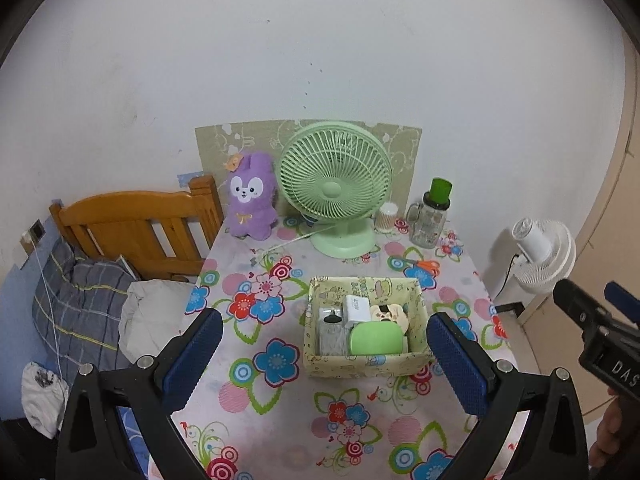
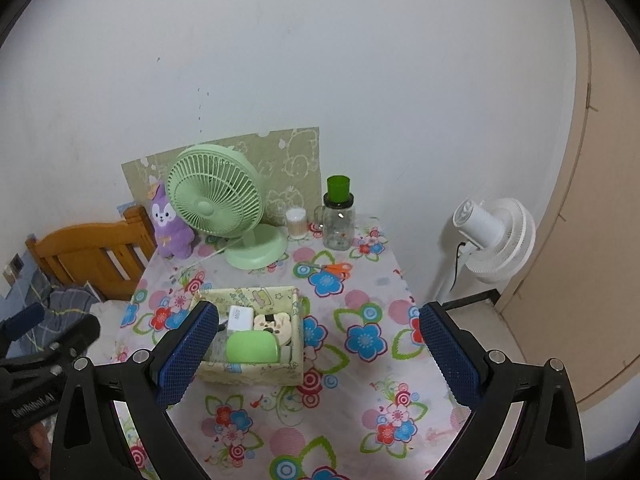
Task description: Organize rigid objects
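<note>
A pale yellow patterned box (image 1: 416,308) (image 2: 294,312) stands on the flowered tablecloth. Inside it lie a green case (image 1: 376,338) (image 2: 252,346), a white charger (image 1: 356,308) (image 2: 241,317), a cream bear-shaped item (image 1: 390,314) (image 2: 274,324) and a grey clear object (image 1: 331,332). My left gripper (image 1: 324,334) hangs above and in front of the box, open wide, nothing between its blue pads. My right gripper (image 2: 320,330) is open too and empty; its left pad overlaps the box's left side in the right wrist view.
At the back of the table stand a green desk fan (image 1: 335,184) (image 2: 216,196), a purple plush rabbit (image 1: 252,196) (image 2: 170,224), a cotton-swab jar (image 1: 387,218) (image 2: 296,223) and a green-lidded jar (image 1: 432,216) (image 2: 339,216). Orange scissors (image 1: 424,266) (image 2: 334,269) lie nearby. A wooden bed (image 1: 132,232) is left, a white floor fan (image 2: 496,236) right.
</note>
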`<control>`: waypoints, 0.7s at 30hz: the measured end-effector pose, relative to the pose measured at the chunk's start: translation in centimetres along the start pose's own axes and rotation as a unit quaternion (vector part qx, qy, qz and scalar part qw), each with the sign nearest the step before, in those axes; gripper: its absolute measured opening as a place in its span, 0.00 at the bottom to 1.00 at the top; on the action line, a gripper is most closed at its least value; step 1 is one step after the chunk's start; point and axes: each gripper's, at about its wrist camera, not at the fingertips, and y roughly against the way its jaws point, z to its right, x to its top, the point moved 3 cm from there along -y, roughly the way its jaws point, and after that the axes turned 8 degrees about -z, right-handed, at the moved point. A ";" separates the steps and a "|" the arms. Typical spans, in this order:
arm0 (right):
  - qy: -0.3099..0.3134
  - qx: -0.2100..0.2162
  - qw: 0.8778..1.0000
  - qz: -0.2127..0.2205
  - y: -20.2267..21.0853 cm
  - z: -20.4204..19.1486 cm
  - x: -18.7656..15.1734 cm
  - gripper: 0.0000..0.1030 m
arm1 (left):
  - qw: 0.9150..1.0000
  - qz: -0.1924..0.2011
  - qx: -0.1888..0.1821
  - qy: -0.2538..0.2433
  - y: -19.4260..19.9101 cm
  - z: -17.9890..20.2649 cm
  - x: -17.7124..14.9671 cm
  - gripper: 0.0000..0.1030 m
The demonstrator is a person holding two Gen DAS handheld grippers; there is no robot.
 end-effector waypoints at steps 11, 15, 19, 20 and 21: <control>0.003 0.003 1.000 0.010 0.8 0.1 -0.1 0.98 | 1.000 0.016 0.002 0.008 1.7 -0.2 0.5 1.00; 0.007 0.006 1.000 0.011 1.1 0.1 0.1 0.99 | 1.000 0.021 0.004 0.005 2.2 0.0 0.4 1.00; 0.011 0.005 1.000 0.019 1.5 0.0 0.2 0.99 | 1.000 0.026 0.005 0.003 2.5 0.2 0.5 1.00; 0.012 0.005 1.000 0.021 1.6 -0.1 0.2 0.99 | 1.000 0.026 0.005 0.003 2.6 0.2 0.5 1.00; 0.014 0.003 1.000 0.023 1.6 -0.1 0.2 0.99 | 1.000 0.027 0.005 0.004 2.6 0.2 0.5 1.00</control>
